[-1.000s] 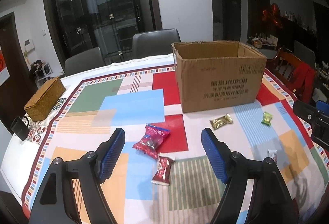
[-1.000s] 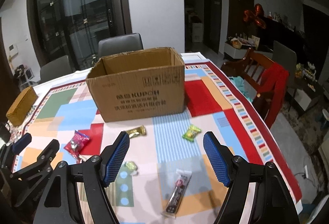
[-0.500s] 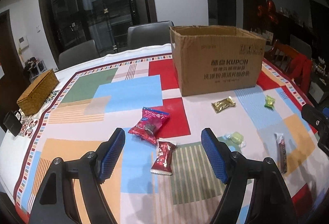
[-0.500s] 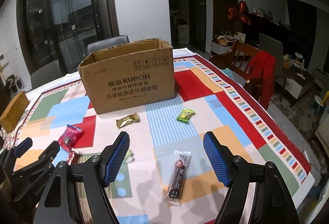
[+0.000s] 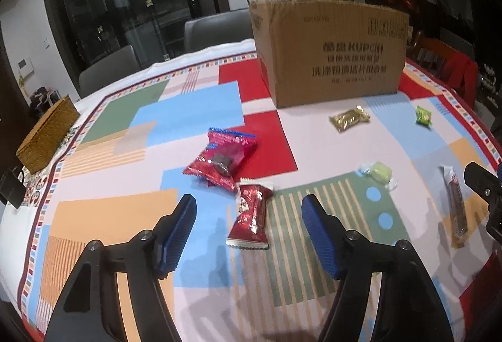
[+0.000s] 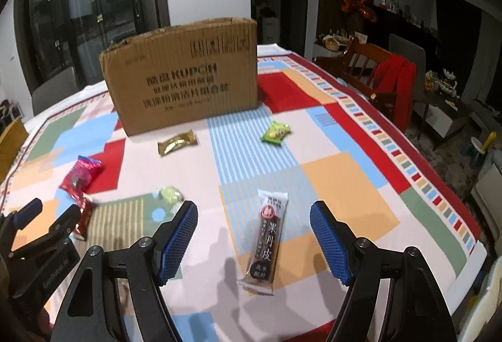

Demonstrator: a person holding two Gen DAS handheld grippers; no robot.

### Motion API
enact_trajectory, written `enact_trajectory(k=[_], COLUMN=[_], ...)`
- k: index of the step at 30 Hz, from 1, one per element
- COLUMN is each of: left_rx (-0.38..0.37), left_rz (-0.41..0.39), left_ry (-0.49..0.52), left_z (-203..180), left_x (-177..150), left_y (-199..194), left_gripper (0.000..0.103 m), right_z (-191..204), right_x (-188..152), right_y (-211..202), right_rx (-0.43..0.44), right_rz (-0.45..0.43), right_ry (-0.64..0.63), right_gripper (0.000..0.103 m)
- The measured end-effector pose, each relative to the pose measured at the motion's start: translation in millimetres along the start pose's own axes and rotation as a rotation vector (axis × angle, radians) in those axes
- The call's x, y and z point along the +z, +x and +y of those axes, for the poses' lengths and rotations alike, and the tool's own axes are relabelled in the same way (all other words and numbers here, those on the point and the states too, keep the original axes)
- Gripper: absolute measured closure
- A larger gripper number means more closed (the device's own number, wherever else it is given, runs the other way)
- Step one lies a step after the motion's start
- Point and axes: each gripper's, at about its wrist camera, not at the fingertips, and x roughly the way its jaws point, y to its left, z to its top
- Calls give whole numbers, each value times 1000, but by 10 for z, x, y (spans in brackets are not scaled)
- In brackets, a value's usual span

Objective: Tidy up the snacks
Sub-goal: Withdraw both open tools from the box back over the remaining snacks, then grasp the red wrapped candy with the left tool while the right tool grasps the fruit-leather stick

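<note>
- dim dining room at night, with a patchwork tablecloth (image 5: 194, 103) of red, blue, green and orange blocks covering the table.
- small red packet (image 5: 251, 219) lies flat on the near part of the cloth, just ahead of the left gripper (image 5: 249, 227), whose jaws have just been closing a little; they stand apart with nothing pressed between them.
- long dark bar (image 6: 266, 241) lies lengthwise between the fingers of the right gripper (image 6: 253, 237), whose jaws are wide and not touching it.
- both wrappers look light, thin and crinkly, likely slippery on cloth; a pinch across the narrow middle of each seems safest, as the sealed ends would fold.
- farther out: a bigger red pouch (image 5: 221, 158) touching the small packet's far end, a pale green sweet (image 5: 379, 174) to the right, a gold packet (image 5: 348, 119) and a green packet (image 5: 423, 115) near the box.
- cardboard box (image 5: 329, 53) stands at the far side, probably where the snacks go; its inside is hidden from both views.
- woven basket (image 5: 47, 138) sits at the far left edge.
- print on the wrappers is too blurred to read fully.
</note>
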Motion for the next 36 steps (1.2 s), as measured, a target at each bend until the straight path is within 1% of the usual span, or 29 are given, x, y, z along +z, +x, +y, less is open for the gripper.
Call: enact_trajectory(k=[2, 8, 12, 14, 18, 20, 21, 23, 25, 27, 28, 30, 32, 36], left_rx=[-2, -3, -7, -6, -2, -13, -13, -12, -17, -23, -26, -24, -33, -43], left_rz=[9, 21, 27, 36, 49, 64, 71, 79, 85, 93, 99, 102, 106, 104], left_ry=[6, 11, 7, 12, 28, 25, 26, 24, 19, 19, 21, 18, 9, 7], left_z=[-8, 0, 21, 19, 1, -1, -3, -6, -7, -16, -22, -23, -14, -12], left_x=[-21, -62, -74, -70, -47, -36, -33, -28, -29, -29, -31, -29, -21, -22], left_y=[42, 108, 156, 186, 240, 290, 313, 352, 384, 413, 427, 443, 452, 445], left_gripper=[37, 41, 43, 48, 50, 55, 56, 59, 60, 63, 66, 67, 78, 80], right_z=[-8, -20, -4, 1, -12, -19, -19, -22, -21, -33, -38, -37, -39, -31], right_x=[-31, -78, -101, -105, -109, -112, -110, -117, -122, -131, -136, -147, -145, -143], right_y=[52, 198, 255, 288, 352, 384, 398, 433, 471, 508, 525, 561, 569, 578], right_rx=[-9, -16, -15, -13, -12, -11, -11, -11, -9, -8, -3, 2, 7, 10], right_rz=[17, 63, 79, 89, 109, 121, 127, 140, 155, 167, 175, 187, 186, 183], right_ry=[3, 11, 8, 11, 23, 30, 32, 35, 37, 44, 49, 51, 54, 50], right_gripper=[28, 28, 28, 28, 30, 36, 37, 43, 47, 54, 59, 66, 77, 81])
